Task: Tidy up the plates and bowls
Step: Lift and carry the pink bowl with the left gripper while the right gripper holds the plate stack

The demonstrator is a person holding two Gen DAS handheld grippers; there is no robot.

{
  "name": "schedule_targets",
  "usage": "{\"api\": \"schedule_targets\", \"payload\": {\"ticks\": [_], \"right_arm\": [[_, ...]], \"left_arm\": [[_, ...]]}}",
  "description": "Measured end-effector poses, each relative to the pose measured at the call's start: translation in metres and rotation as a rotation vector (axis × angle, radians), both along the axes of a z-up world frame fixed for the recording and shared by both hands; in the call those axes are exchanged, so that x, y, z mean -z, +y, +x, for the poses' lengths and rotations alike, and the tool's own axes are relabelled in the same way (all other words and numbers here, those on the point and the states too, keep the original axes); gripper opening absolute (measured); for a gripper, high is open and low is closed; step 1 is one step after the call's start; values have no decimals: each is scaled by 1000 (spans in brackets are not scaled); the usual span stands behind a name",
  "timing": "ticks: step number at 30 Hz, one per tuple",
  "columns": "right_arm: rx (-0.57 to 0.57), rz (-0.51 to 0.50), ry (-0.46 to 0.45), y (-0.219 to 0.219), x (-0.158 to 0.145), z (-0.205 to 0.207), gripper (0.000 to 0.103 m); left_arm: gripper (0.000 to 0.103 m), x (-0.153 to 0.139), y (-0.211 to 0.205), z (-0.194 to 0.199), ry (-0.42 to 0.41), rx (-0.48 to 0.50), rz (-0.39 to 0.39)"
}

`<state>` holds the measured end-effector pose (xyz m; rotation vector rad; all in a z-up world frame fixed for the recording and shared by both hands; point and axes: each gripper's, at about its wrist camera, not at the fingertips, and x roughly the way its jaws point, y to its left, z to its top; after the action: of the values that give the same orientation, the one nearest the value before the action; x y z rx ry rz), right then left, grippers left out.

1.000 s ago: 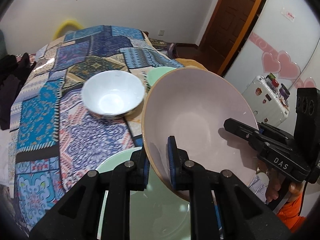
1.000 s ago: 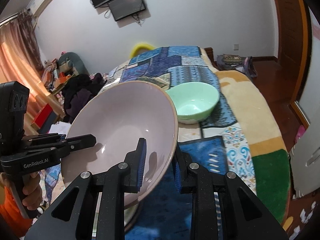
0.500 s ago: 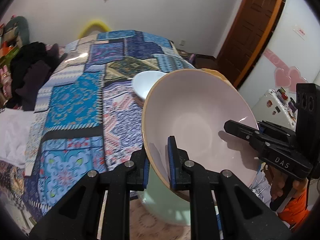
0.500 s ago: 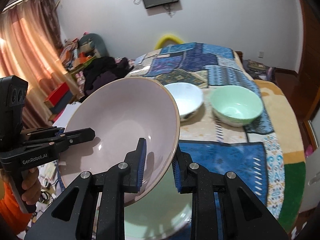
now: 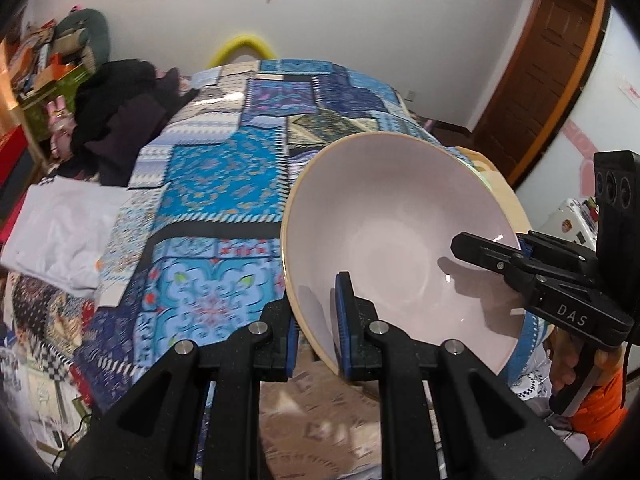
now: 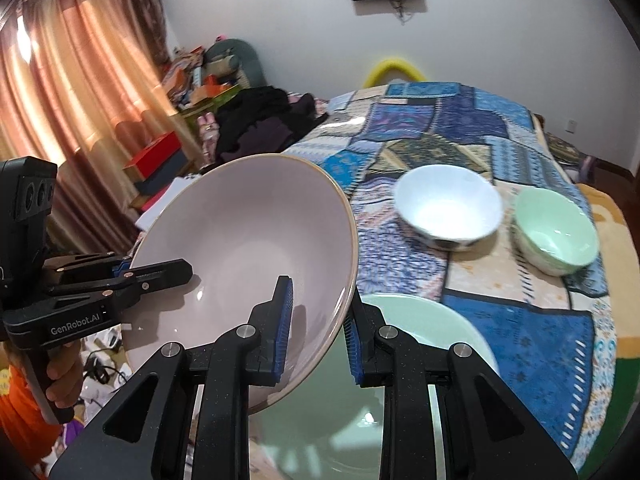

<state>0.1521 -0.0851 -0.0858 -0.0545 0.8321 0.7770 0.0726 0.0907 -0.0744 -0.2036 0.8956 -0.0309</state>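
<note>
Both grippers hold one large pink bowl (image 5: 396,240) with a tan rim, tilted in the air. My left gripper (image 5: 318,320) is shut on its near rim. My right gripper (image 6: 316,320) is shut on the opposite rim and shows in the left wrist view (image 5: 492,256) at the right. The pink bowl (image 6: 248,256) fills the left of the right wrist view. A pale green plate (image 6: 432,332) lies just below it. A white bowl (image 6: 448,202) and a green bowl (image 6: 556,236) stand side by side farther back on the patchwork cloth.
The blue patchwork cloth (image 5: 224,184) covers a raised surface. Dark clothes (image 5: 120,120) and white fabric (image 5: 60,232) lie off its left side. A wooden door (image 5: 544,72) stands at the right. A curtain (image 6: 80,100) hangs at the left.
Both grippers have carried the pink bowl to the left, away from the white and green bowls. The green plate under it has dropped out of the left wrist view.
</note>
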Motion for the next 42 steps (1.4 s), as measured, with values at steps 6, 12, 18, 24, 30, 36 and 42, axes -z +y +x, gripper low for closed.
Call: {"api": "schedule_targets", "payload": {"ticks": [6,12,18,24,30,36,42], "right_arm": [[-63,-16,28,28,10,-2,22],[-107,-41,60,46,23,-4,22],[-147,-87,91,64,39,-9,22],[-179,-126,133,78,57,-11,22],[-201,-154,165,86,68,-12,22],[-206,-172,185,90,77,-12,22],[-212,-194,171,91,78,-12,24]], "left_arm": [[16,9,26,-14,17,-54,-1],[16,27,45,-24,56,-91,-17],[16,50,60,-31,109,-116,-44],[16,69,72,-38,151,-137,-72],[16,87,77,-43,190,-142,-89],[16,100,76,-45,215,-143,-105],[16,103,77,-44,218,-141,-112]]}}
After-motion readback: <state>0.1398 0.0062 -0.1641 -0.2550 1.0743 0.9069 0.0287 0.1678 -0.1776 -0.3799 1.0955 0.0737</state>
